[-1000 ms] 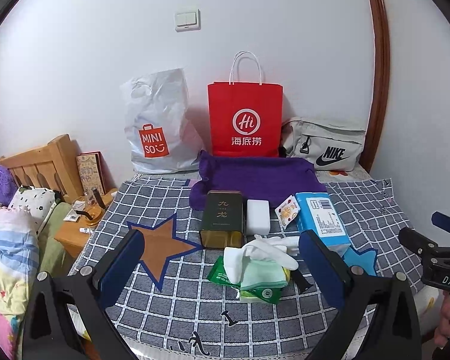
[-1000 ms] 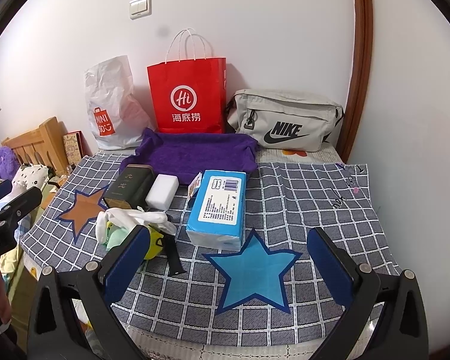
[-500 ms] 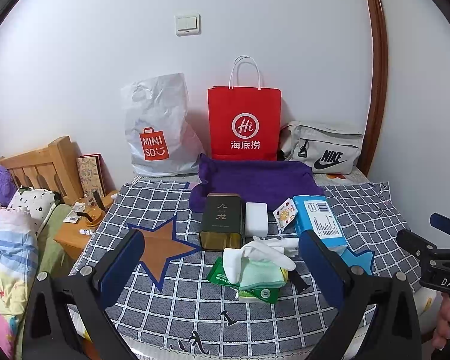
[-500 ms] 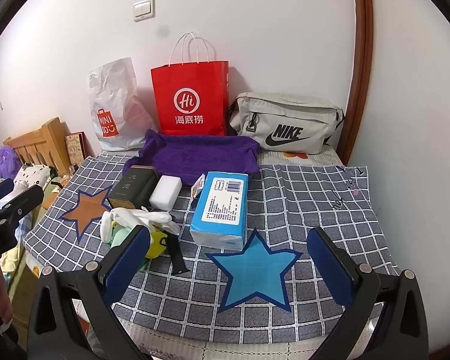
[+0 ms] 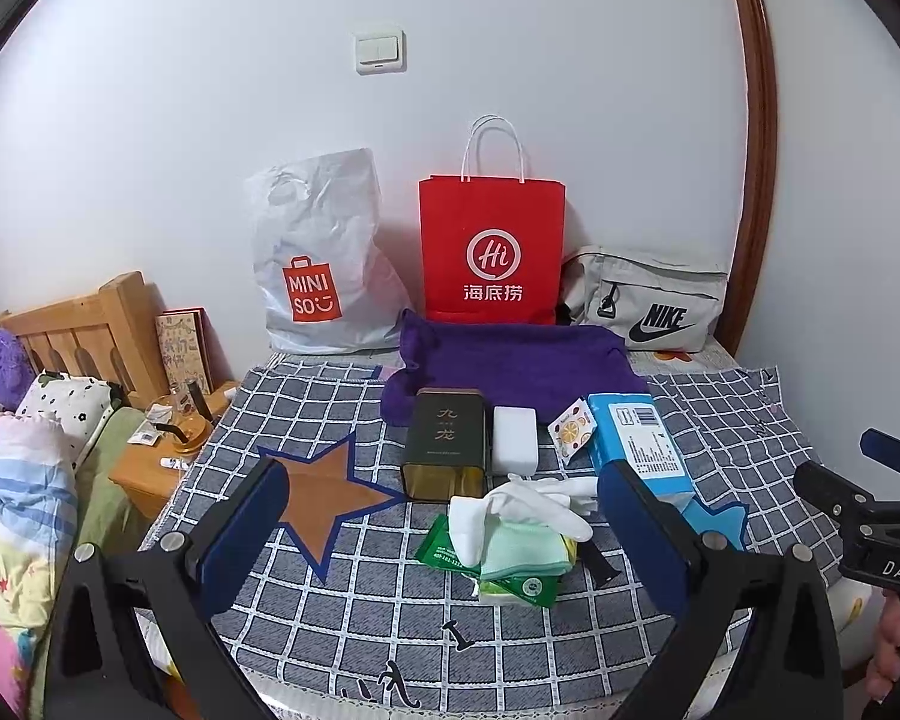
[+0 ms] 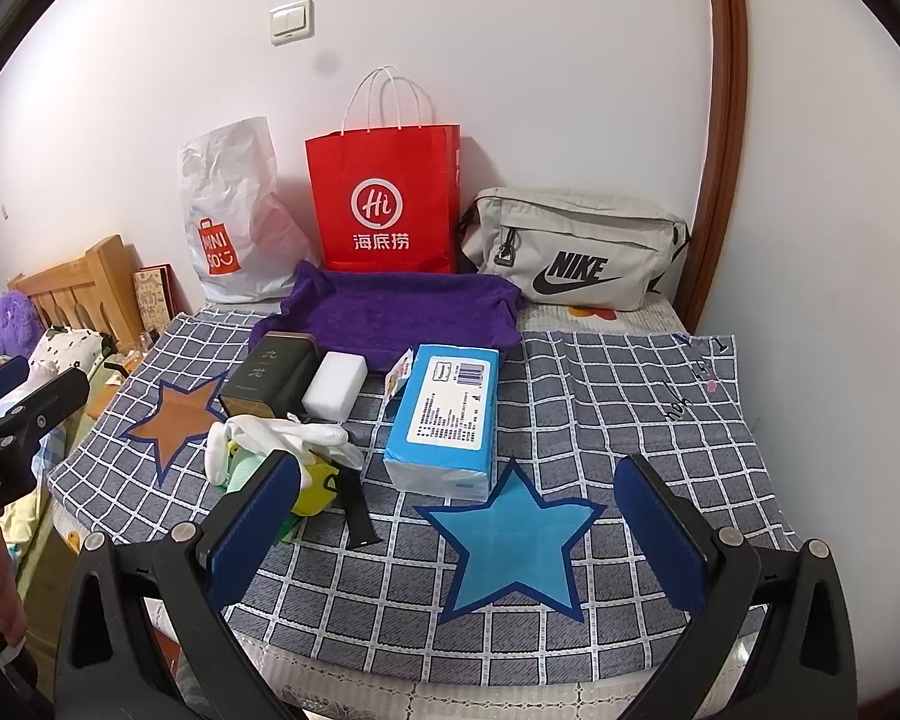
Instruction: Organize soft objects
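Observation:
On the checked cloth lie white gloves (image 5: 534, 504) over a pale green folded cloth (image 5: 522, 552) and green wipe packs (image 5: 519, 588). Behind them sit a white sponge block (image 5: 515, 439), a blue tissue pack (image 5: 639, 444) and a spread purple towel (image 5: 522, 360). My left gripper (image 5: 444, 534) hangs open above the near edge, the glove pile between its pads. My right gripper (image 6: 456, 522) is open too, over the blue star (image 6: 513, 540), with the tissue pack (image 6: 447, 414) just beyond it.
A dark tea tin (image 5: 445, 441), a small sachet (image 5: 570, 433) and a black strap (image 6: 357, 507) lie among the soft items. A Miniso bag (image 5: 321, 258), red paper bag (image 5: 492, 252) and Nike pouch (image 5: 648, 306) line the wall. A wooden nightstand (image 5: 162, 468) stands left.
Both views have drifted slightly back and up, so the items sit a little lower in frame. Nothing on the cloth has moved and both grippers stay open.

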Demonstrator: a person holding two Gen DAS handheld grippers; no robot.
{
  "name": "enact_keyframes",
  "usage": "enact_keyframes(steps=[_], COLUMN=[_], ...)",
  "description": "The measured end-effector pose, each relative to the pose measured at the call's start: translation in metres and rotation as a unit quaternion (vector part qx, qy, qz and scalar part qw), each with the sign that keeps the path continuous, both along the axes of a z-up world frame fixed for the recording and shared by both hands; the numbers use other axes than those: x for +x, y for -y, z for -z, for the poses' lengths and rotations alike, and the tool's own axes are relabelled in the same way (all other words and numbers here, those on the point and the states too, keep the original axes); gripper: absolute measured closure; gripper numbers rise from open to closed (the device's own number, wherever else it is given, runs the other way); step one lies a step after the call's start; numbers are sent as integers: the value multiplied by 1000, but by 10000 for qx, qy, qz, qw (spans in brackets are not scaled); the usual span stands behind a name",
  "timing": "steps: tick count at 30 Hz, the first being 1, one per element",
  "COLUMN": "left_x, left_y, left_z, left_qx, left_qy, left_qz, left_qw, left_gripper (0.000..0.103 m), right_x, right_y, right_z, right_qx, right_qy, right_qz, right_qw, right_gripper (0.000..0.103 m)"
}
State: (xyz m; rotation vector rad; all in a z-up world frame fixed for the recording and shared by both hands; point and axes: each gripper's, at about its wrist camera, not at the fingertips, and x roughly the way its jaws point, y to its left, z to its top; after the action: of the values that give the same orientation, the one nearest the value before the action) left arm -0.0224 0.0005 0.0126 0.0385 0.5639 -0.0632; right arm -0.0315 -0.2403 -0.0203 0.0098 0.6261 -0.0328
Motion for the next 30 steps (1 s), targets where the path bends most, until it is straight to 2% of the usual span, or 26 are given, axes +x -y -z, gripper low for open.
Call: enact_keyframes(steps=[22, 30], left_x=[4, 21], left_y=[-2, -6], left_z=[3, 15], left_qx=[-5, 58], left_qy=[-55, -213], left_qz=[-2, -70], left_qw=[10000, 9997], left_gripper=[0, 0], right_x=[3, 16], right_y=[-2, 0], right_z=[2, 13], right_qx=[-53, 19], right_qy=[10, -118], right_qz=[-14, 83], right_qw=[10000, 9999], right_gripper=[0, 0])
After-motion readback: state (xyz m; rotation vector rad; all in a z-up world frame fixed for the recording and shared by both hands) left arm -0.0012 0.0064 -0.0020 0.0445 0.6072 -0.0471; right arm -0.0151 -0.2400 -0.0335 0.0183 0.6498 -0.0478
